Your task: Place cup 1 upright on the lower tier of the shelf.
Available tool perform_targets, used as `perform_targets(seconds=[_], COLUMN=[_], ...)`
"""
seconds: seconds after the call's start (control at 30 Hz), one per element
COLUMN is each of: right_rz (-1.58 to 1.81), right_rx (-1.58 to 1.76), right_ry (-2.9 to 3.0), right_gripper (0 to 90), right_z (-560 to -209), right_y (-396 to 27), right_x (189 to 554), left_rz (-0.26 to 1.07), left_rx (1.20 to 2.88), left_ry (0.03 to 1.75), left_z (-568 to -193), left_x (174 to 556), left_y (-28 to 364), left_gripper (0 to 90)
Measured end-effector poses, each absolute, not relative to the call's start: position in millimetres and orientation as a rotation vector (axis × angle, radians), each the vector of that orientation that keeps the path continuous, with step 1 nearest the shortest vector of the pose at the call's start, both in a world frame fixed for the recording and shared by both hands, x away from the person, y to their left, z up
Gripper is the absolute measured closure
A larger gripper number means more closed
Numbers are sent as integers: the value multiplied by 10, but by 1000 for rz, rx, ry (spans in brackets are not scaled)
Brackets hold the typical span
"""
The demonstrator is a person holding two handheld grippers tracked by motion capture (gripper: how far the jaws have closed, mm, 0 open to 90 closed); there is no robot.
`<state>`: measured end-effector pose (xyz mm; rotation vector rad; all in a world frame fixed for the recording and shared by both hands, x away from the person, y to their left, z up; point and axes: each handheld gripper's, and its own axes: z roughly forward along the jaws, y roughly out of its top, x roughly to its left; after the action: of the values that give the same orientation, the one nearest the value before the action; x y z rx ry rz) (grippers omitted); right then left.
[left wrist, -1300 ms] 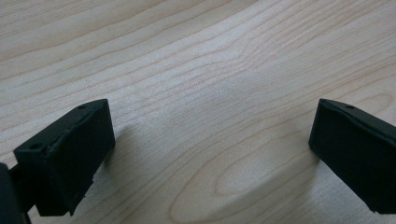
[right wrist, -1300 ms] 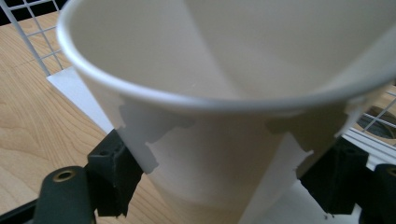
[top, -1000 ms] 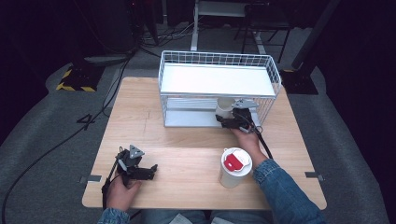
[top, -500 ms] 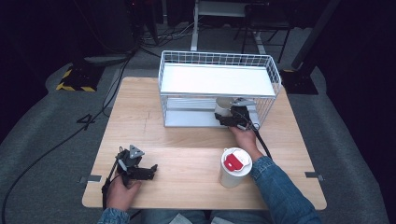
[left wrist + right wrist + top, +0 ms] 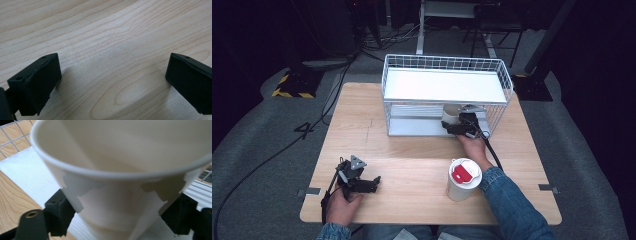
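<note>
A white paper cup (image 5: pixel 451 114) stands on the lower shelf of the white wire rack (image 5: pixel 444 65). My right gripper (image 5: pixel 448 125) reaches into the rack from the front with the cup (image 5: pixel 120 170) between its jaws. Its jaws have just been opening, but both pads (image 5: pixel 60 212) still lie against the cup's walls. My left gripper (image 5: pixel 374 182) rests on the table's front left, open. Its jaws stand wide apart over bare wood (image 5: pixel 112 50) with nothing between them.
A second white cup with a red-and-white lid (image 5: pixel 463 177) stands near the table's front edge, just left of the right forearm. The rack's white top shelf (image 5: pixel 442 85) overhangs the right gripper. Wire walls close the rack's sides and back.
The right hand and the cup have shifted only slightly at the rack's lower shelf. The left gripper has stayed still.
</note>
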<state>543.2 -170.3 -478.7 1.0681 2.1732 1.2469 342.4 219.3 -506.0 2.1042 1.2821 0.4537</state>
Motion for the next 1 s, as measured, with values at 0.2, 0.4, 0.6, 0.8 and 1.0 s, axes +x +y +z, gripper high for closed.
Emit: perform_targets(seconds=[0.2, 0.4, 0.6, 0.8, 1.0], right_rz=[1258, 1256, 1246, 1219, 1241], right_rx=[1087, 1084, 1068, 1030, 1031], right_ry=[2180, 2170, 2154, 2153, 2171], right_gripper=[104, 84, 84, 84, 84], right_z=[-4798, -4768, -4757, -4702, -4625], right_y=[-1708, -1735, -1755, -1794, -1910], right_x=[5438, 5409, 5355, 5256, 5084], left_rz=[454, 454, 454, 454, 459], left_rx=[2104, 2104, 2104, 2105, 2100], left_ry=[1282, 1282, 1282, 1283, 1291], left_z=[-5060, -5060, -5060, -5060, -5061], left_x=[3424, 3423, 3423, 3424, 3422], left_y=[2193, 2193, 2193, 2192, 2178], left_gripper=[7, 7, 7, 6, 6])
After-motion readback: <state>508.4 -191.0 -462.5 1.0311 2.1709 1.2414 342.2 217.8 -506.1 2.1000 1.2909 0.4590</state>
